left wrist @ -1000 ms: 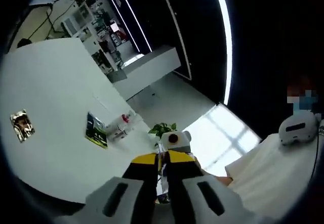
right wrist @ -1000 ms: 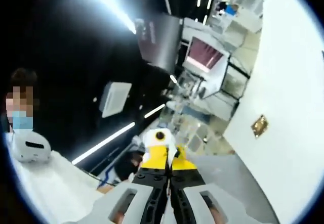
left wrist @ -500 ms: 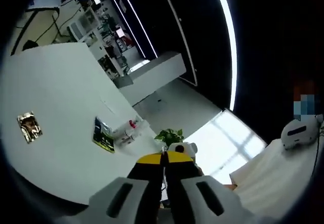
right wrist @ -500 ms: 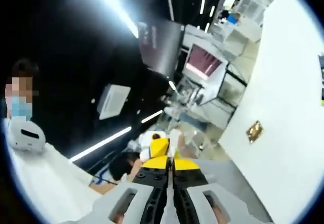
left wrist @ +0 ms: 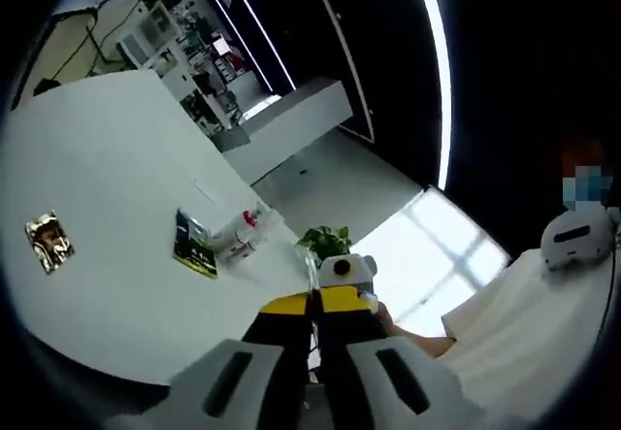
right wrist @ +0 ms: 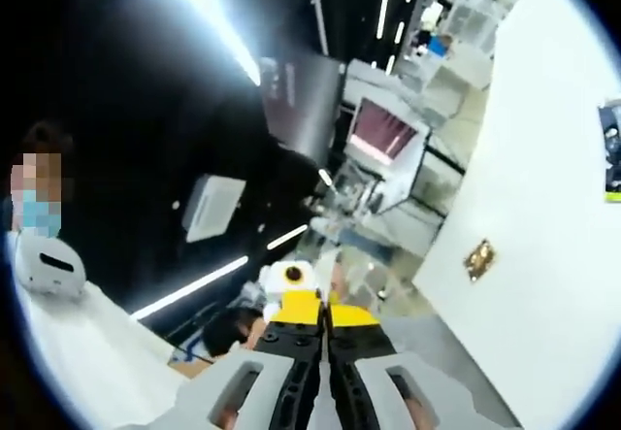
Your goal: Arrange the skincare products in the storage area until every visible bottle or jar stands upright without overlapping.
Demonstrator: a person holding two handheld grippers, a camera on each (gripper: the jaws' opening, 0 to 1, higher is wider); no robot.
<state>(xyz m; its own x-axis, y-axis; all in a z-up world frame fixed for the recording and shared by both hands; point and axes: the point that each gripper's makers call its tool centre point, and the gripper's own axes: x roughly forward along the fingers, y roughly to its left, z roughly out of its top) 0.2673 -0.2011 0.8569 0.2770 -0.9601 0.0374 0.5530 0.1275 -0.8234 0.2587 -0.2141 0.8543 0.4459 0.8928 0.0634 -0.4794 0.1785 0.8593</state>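
Both grippers are held up off the white table point(left wrist: 107, 168), jaws pressed together on nothing: left gripper point(left wrist: 312, 306), right gripper point(right wrist: 326, 306). The skincare bottles point(left wrist: 241, 236) lie beside a dark box point(left wrist: 194, 246) on the table, well apart from both.

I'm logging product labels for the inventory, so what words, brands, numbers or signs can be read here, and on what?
None can be read.
Dark packet with a yellow-green edge on the white table: print too small and blurred.
Clear bottles with a red cap beside it: labels unreadable.
Small gold-and-black card: a pattern, no legible text.
Pinkish screen in the right gripper view: blurred.
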